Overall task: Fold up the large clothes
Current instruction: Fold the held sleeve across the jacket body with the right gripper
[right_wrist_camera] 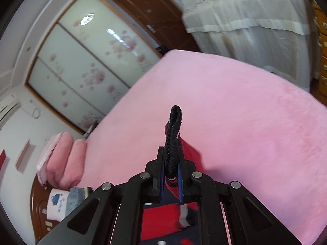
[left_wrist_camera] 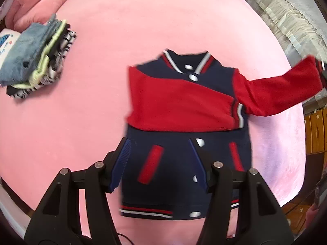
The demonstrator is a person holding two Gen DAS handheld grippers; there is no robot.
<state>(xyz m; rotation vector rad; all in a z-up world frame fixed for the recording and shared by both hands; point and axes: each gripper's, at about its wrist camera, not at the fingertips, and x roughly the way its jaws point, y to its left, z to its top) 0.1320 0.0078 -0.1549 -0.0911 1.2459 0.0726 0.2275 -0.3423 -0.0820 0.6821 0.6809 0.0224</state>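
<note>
One sleeve (left_wrist_camera: 179, 104) already lies folded across the jacket (left_wrist_camera: 184, 163) mid-bed (left_wrist_camera: 143, 20). The right hand-held gripper (right_wrist_camera: 171, 163), clamped on the other cuff (right_wrist_camera: 173, 134), lifts it, likely to fold. The left hand-held gripper (left_wrist_camera: 161, 163) hovers apart, empty.

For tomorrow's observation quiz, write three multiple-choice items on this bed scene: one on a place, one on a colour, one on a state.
1. Where is the pile of folded clothes?
A. Beside the pink pillows
B. On the jacket
C. On the floor

2. What colour are the sleeves of the jacket?
A. Green
B. Red
C. White

3. What is the right gripper doing?
A. Standing open and empty
B. Pinching a dark ribbed cuff
C. Holding a pillow

Answers: 1 A, the pile lies on the bed next to the pillows. 2 B, both sleeves show red. 3 B, the cuff stands up between its fingers.
</note>
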